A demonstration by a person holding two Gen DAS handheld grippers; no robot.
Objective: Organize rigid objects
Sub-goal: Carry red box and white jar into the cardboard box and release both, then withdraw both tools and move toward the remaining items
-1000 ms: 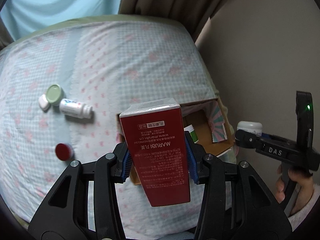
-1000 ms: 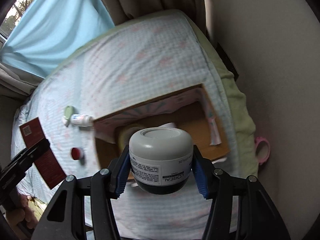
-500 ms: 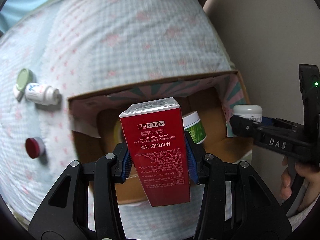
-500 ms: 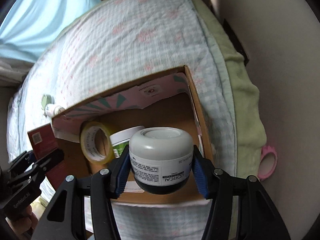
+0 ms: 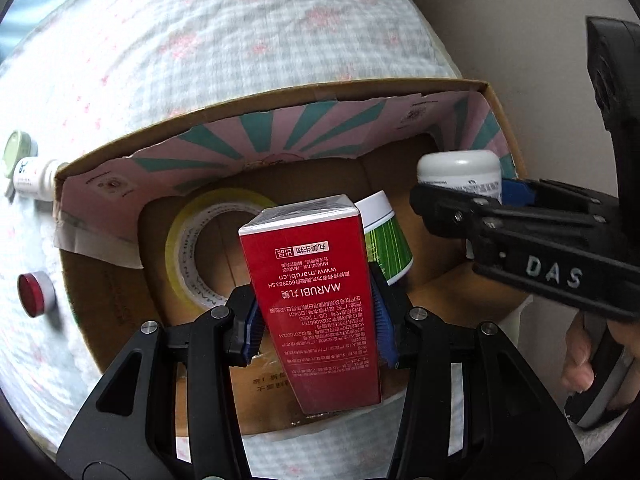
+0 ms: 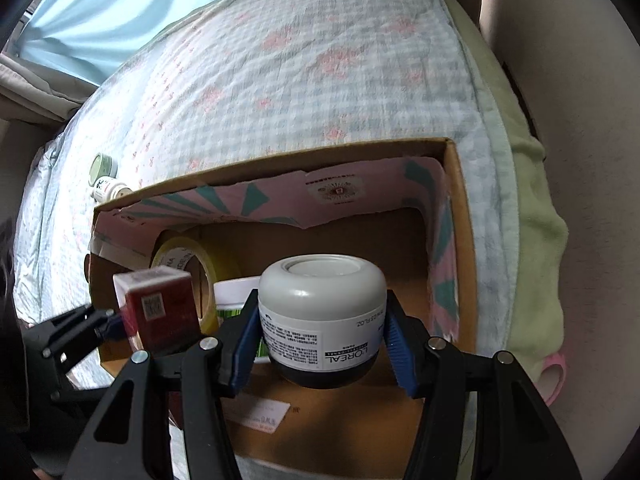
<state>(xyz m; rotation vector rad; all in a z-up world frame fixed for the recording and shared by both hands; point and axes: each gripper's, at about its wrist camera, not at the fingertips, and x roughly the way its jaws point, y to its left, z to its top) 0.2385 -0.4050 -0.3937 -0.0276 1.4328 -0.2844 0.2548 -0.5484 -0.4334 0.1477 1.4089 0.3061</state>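
— So, how far along are we with the tidying?

— Partway, we'd judge. The cardboard box [image 5: 496, 100] on the bed [image 5: 240, 40] already holds a roll of yellow tape [image 5: 188, 240] and a green-labelled white-lidded jar [image 5: 386, 240]. Two more things hang over the open box, neither set down.

— And what is left outside?

— On the bedspread, left of the box, we see a white pill bottle [image 5: 30, 178] lying on its side, a pale green lid [image 5: 16, 152] just beside it, and a small red cap [image 5: 34, 294] nearer us. Those look like the remaining work.

— What are the fingers doing?

— Our left gripper [image 5: 316, 320] has its fingers closed against the two long sides of the red MARUBI carton [image 5: 316, 280], held upright above the front part of the box, close to the tape roll. Our right gripper [image 6: 320, 340] has its blue pads clamped on the white L'Oréal jar [image 6: 322, 320], lid up, over the right half of the box.

— Is either touching the bottom?

— We cannot tell from these views; both appear to be above it.
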